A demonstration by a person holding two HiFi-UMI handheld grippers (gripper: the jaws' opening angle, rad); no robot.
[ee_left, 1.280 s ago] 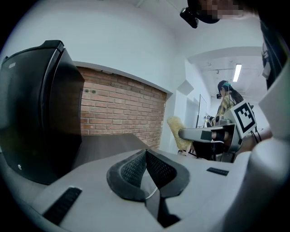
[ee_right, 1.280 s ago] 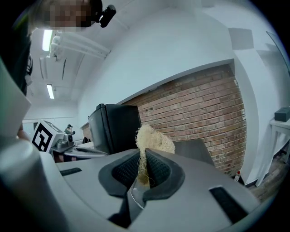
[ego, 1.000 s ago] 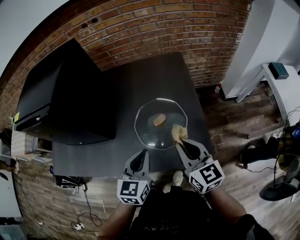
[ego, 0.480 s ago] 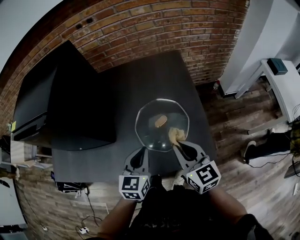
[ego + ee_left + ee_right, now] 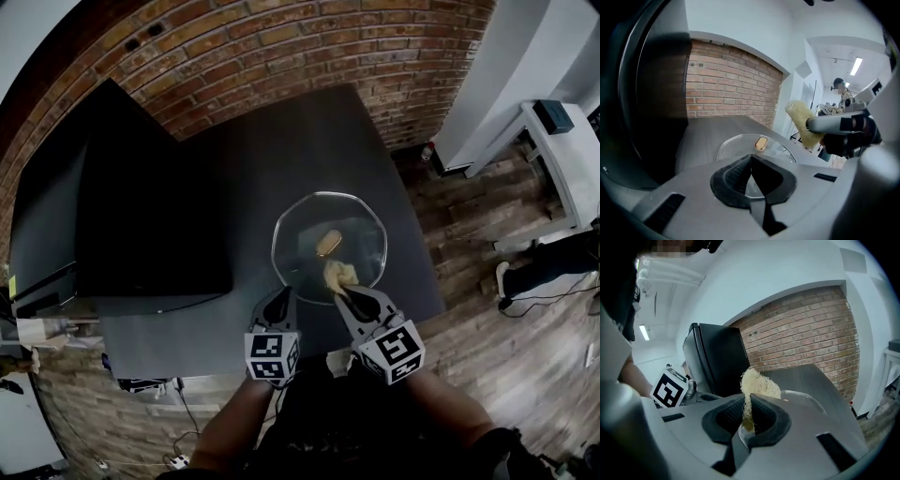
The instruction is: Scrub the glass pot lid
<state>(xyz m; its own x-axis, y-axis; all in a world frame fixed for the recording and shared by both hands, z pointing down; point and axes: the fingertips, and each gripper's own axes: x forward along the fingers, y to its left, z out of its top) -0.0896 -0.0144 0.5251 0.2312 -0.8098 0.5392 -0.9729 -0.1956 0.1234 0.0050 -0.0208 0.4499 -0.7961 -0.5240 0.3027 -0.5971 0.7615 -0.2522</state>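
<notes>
Left gripper [image 5: 280, 298] is clenched on the near rim of the glass pot lid [image 5: 305, 225]. The lid lies flat on the dark table [image 5: 281, 150], right of the black cabinet [image 5: 141, 216]. Right gripper [image 5: 345, 295] is clamped on a pale fibrous scrubber [image 5: 337, 275], held over the lid's near side and seemingly just clear of the glass.

Judgement: hold the left pinch firm so the lid cannot slide. Press the scrubber down and work overlapping circles around the gold knob [image 5: 328, 242], easing off toward the rim.

Count: 1 cabinet, 2 grippers, 1 lid, 1 knob, 1 scrubber.
</notes>
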